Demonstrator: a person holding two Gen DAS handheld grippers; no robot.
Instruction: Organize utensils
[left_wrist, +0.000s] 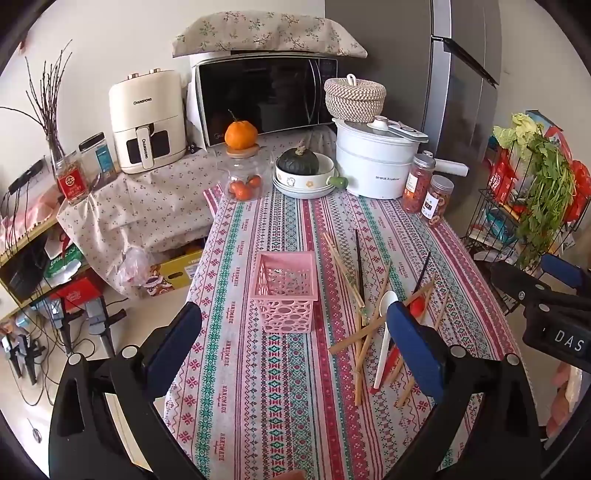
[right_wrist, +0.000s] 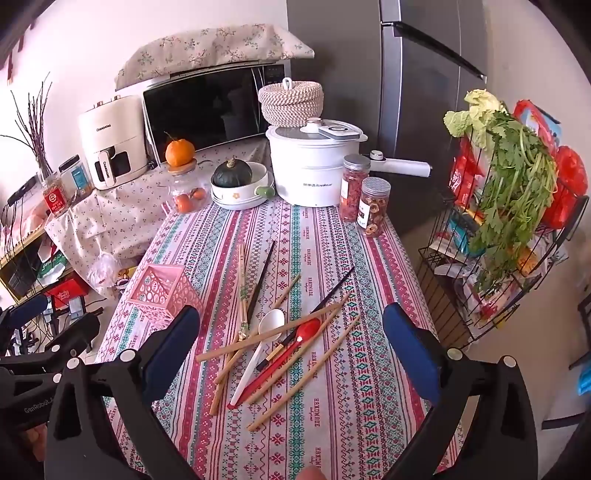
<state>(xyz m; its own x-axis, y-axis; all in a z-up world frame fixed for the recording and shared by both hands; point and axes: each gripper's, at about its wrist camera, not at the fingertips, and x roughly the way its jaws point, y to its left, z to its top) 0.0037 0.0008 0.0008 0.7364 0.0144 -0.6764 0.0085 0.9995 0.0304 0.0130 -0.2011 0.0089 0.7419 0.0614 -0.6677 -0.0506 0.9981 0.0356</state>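
Observation:
A pink openwork basket (left_wrist: 283, 291) stands on the patterned tablecloth; it shows at the left in the right wrist view (right_wrist: 162, 291). A loose pile of utensils lies to its right: a white spoon (right_wrist: 258, 349), a red spoon (right_wrist: 291, 354), several bamboo chopsticks (right_wrist: 306, 373) and dark chopsticks (right_wrist: 260, 284). In the left wrist view the white spoon (left_wrist: 384, 332) and bamboo chopsticks (left_wrist: 364, 334) lie beside my right finger. My left gripper (left_wrist: 295, 336) is open and empty above the table, just before the basket. My right gripper (right_wrist: 291, 339) is open and empty above the pile.
At the table's far end stand a white cooker (right_wrist: 314, 170), two snack jars (right_wrist: 373, 206), stacked bowls with a green squash (right_wrist: 236, 184) and a glass jar under an orange (right_wrist: 184, 188). A wire rack with greens (right_wrist: 513, 206) stands right of the table. Shelves and boxes are left.

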